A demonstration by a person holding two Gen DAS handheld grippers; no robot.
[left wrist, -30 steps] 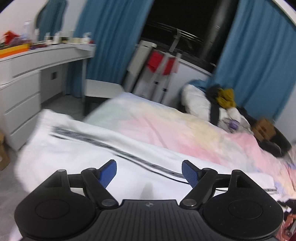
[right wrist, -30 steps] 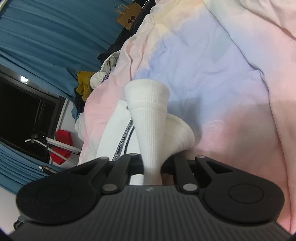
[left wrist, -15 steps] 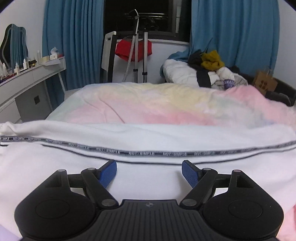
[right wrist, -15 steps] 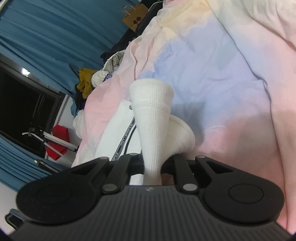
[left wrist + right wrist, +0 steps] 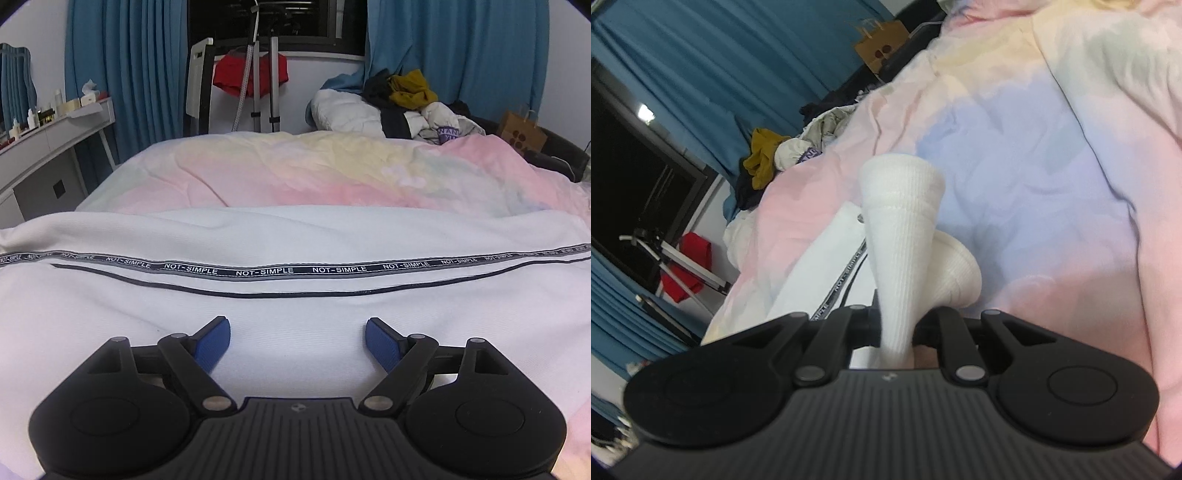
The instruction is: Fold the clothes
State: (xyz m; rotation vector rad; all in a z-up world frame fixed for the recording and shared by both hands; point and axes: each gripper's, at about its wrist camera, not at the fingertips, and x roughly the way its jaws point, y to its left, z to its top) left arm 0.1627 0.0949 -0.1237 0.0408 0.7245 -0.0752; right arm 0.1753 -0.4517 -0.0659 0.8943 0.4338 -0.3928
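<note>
Left gripper (image 5: 297, 334): black ribbed housing, round side discs, silver pivot screws, blue pads (image 5: 212, 341). Right gripper (image 5: 897, 325): same black housing, silver screws.

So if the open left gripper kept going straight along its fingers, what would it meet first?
Most likely the white ribbed garment with the black lettered stripe, spread across the pastel bed cover. The left gripper points low over it with nothing between; exact height above the fabric is unclear.

A home bedroom: bed (image 5: 295, 173), blue curtains (image 5: 125, 74), dressing table (image 5: 55, 136).
</note>
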